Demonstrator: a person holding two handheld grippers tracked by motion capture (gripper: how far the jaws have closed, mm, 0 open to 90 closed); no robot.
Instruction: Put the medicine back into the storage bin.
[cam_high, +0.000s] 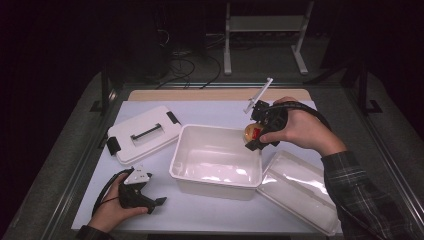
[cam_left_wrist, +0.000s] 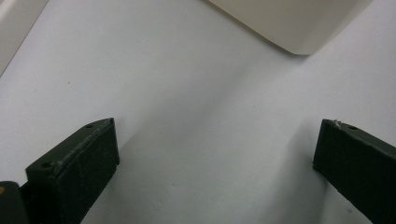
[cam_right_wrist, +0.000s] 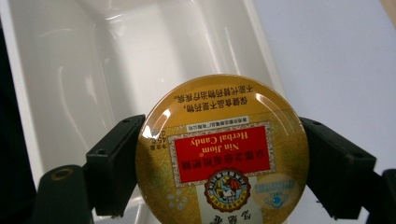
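1. A white sheet-covered table (cam_high: 210, 212) carries everything, with an open white rectangular plastic tub (cam_high: 216, 161) at its centre as the landmark.
2. Right of the tub, touching its corner, lies a clear, shallow plastic lid (cam_high: 300, 190), tilted toward the table's near edge.
3. Left of the tub, just beside its rim, rests a white plastic box lid with a black handle and black side clips (cam_high: 144, 134).
4. Near the tub's front-left corner, the left gripper (cam_high: 159, 201) sits low on the sheet, its black jaws spread wide with nothing between them.
5. Above the tub's far right rim, the right gripper (cam_high: 252, 134) clamps a round gold candy tin with a red label (cam_right_wrist: 223, 151) between its jaws, held over the tub's edge.
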